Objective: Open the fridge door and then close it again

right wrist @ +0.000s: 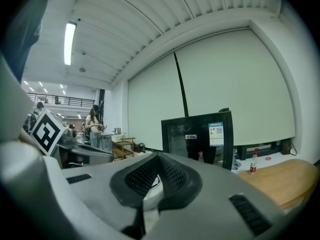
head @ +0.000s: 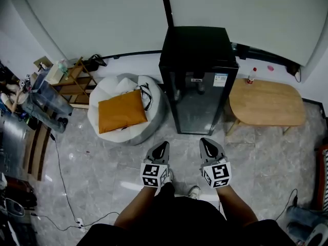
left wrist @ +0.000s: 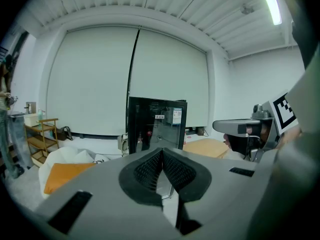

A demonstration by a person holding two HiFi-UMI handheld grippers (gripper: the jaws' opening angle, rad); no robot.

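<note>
while the person stands facing it, the black fridge (head: 197, 81) sits against the pale wall with its glass door shut and turned toward the two tools. two small stickers show near the top of the door. the left tool (head: 163, 146) is held out low in front of the person, well apart from the fridge, and its jaws are pressed together with nothing between them. the right tool (head: 206, 143) hangs just beside it at about the same height, its jaws likewise closed on nothing, and it points toward the lower part of the door without touching it. to the left of the fridge lies a white beanbag (head: 151, 118) with an orange cushion (head: 121, 111) resting on top. further left stands a small wooden shelf (head: 77, 83) near the wall. to the right of the fridge, just beside it, is a rounded wooden tabletop (head: 266, 104), and a small bottle (head: 250, 76) with a red cap stands upright at its back edge. the grey stone floor (head: 102, 173) between the person and the fridge carries a thin cable at the left.
</note>
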